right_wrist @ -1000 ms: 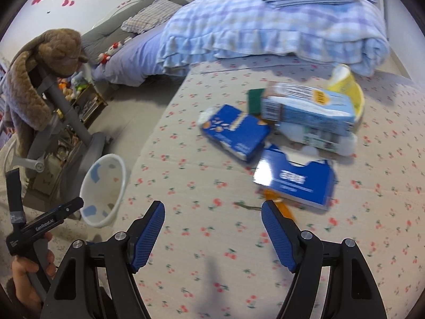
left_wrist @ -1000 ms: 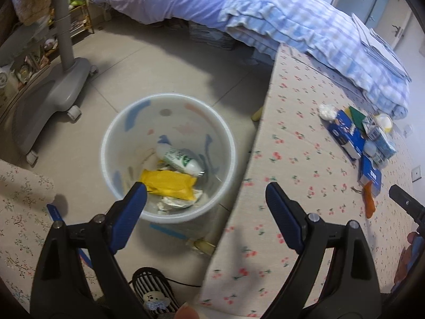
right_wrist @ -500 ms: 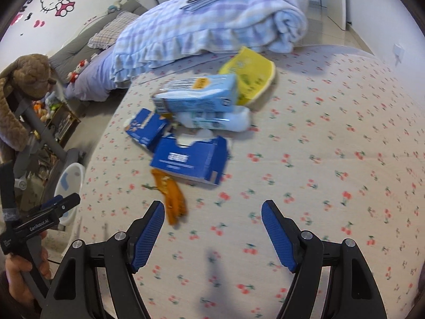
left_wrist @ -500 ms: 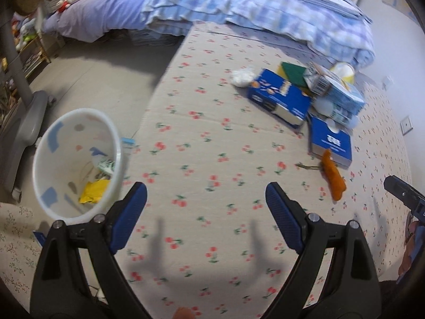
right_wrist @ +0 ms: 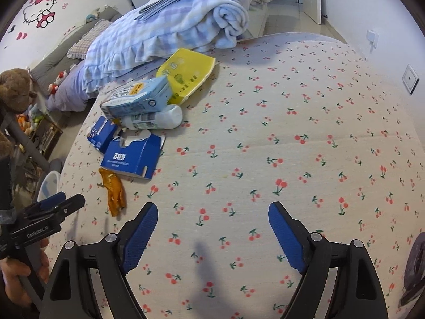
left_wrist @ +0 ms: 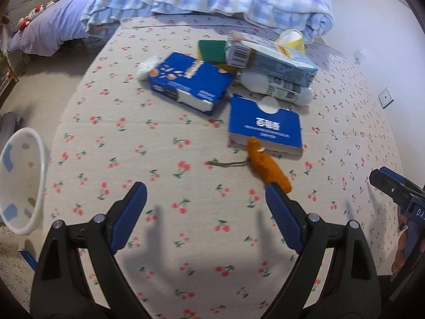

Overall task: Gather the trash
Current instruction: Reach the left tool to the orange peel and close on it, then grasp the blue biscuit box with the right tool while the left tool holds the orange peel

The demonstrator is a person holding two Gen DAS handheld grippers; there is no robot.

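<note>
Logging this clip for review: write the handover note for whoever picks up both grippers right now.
Left gripper: open, empty, above the cherry-print table.
Right gripper: open, empty, over bare cloth.
Trash heaped on the table: orange peel, two blue boxes, milk carton, white bottle, yellow packet, green sponge, tissue wad.
White bin on the floor, left.
Left: all of it; the peel is nearest.

Tablecloth [left_wrist: 164,143]: matt woven cloth, cherry print. Blue boxes [left_wrist: 190,83] [left_wrist: 265,126]: glossy printed card, one w/ torn edge. Milk carton [left_wrist: 271,55]: coated paper. Orange wrapper [right_wrist: 114,190]: shiny crinkled film. Bin [left_wrist: 20,183]: smooth translucent plastic. Blanket [right_wrist: 191,18]: soft fleece.
</note>
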